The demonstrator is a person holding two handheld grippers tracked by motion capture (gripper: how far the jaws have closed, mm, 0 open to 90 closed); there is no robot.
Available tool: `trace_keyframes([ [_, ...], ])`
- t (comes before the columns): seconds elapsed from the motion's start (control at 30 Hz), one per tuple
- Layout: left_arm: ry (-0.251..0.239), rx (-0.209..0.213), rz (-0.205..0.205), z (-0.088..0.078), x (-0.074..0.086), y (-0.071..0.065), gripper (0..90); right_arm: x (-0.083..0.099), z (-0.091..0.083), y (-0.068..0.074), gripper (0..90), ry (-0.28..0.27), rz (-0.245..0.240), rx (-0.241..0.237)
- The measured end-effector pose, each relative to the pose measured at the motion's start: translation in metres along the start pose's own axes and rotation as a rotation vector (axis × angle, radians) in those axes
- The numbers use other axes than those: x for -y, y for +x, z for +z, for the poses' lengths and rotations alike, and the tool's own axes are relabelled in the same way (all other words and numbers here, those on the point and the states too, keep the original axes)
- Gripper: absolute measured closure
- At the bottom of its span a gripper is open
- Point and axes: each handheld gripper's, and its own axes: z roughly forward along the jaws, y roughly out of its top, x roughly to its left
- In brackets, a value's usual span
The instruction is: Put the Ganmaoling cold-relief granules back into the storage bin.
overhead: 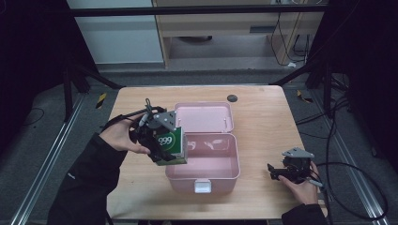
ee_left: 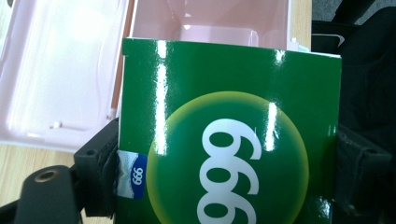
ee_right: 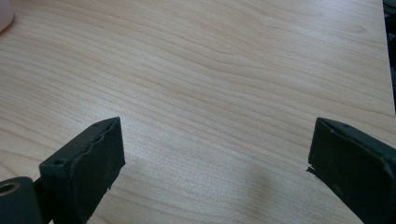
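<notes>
A green box marked 999 in white hangs over the left rim of the open pink case. My left gripper is shut on the green box, its black pads pressed on both sides. Beyond the box lie the pink case's hollow and its open lid. My right gripper rests low over the wooden table near the front right corner, pointing left. Its jaws stand wide apart over bare wood, with nothing between the fingertips.
The case's lid lies flat behind the case, and a white latch sits on the front wall. A small dark disc lies near the table's far edge. Cables trail on the floor at the right.
</notes>
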Motion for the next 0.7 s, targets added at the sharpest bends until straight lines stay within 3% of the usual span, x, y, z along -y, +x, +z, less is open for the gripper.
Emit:
trace_keyframes([
  [0.3, 0.01, 0.001, 0.021, 0.012, -0.013, 0.005, 14.3, 0.0, 0.0, 0.0, 3.9, 0.003, -0.003, 0.001],
  [0.7, 0.023, 0.007, 0.028, 0.027, -0.018, 0.01, 14.3, 0.0, 0.0, 0.0, 3.9, 0.005, 0.001, -0.002],
])
